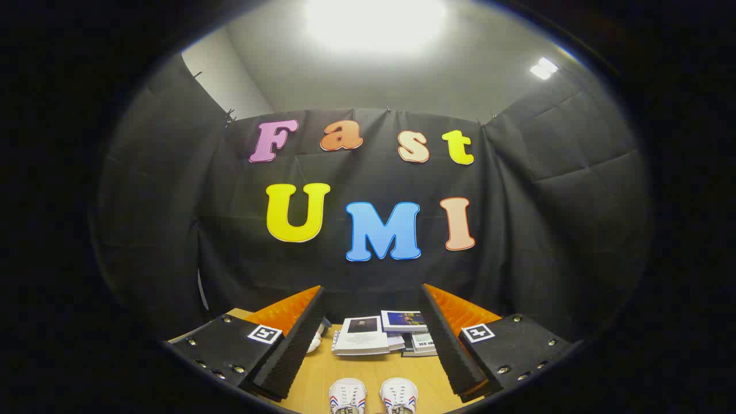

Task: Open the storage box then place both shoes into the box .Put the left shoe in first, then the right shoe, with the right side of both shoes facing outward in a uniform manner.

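Three sides of the booth are hung with black cloth [517, 230], creased and clipped along the top edge. Above it: pale ceiling [402, 80], one big bright light [374, 23] overhead, a smaller lamp [543, 68] off to the right. A strip of bare pale wall [221, 80] shows above the cloth on the left.

Wooden tabletop [322, 379] runs under and ahead of the gripper [372, 310], light tan, plain.

Gripper is spread wide, nothing between the fingers; it sits high and looks level at the back wall.

Stack of books/booklets [368, 336] lies on the tabletop beyond the fingers, roughly centred between them, close to the back cloth, covers up, slightly fanned.

Pair of white shoes [372, 397] sits on the tabletop below and between the fingers, side by side, toes pointing away, laces up, red-blue stripes on the sides. Heels cut off from view.

Small white object [314, 342] just beside the left finger's inner face, mostly hidden; can't tell what it is.
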A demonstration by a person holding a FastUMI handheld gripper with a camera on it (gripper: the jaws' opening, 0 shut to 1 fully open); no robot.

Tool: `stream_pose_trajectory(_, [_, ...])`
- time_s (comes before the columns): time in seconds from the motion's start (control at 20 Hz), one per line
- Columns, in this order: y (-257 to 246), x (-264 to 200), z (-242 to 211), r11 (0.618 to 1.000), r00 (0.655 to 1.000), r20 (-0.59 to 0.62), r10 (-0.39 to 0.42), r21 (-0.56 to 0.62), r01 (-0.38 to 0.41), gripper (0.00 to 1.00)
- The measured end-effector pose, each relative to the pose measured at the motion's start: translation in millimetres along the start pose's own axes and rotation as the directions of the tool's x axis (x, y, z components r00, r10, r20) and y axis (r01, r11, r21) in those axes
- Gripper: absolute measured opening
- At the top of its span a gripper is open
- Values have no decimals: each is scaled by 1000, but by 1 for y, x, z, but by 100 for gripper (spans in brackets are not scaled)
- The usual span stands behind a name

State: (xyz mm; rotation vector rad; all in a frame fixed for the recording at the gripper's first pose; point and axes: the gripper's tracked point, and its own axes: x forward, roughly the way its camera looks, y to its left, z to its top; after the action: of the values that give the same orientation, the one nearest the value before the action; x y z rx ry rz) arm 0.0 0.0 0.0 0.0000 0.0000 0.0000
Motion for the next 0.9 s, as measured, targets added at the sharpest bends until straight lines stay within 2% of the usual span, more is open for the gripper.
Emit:
stream_pose_trajectory(0.3, [4,-8,8,1000,999,47,1,-21,0,98])
stream_pose_trajectory(0.9, [15,-2,7,999,998,44,41,-15,-41,98])
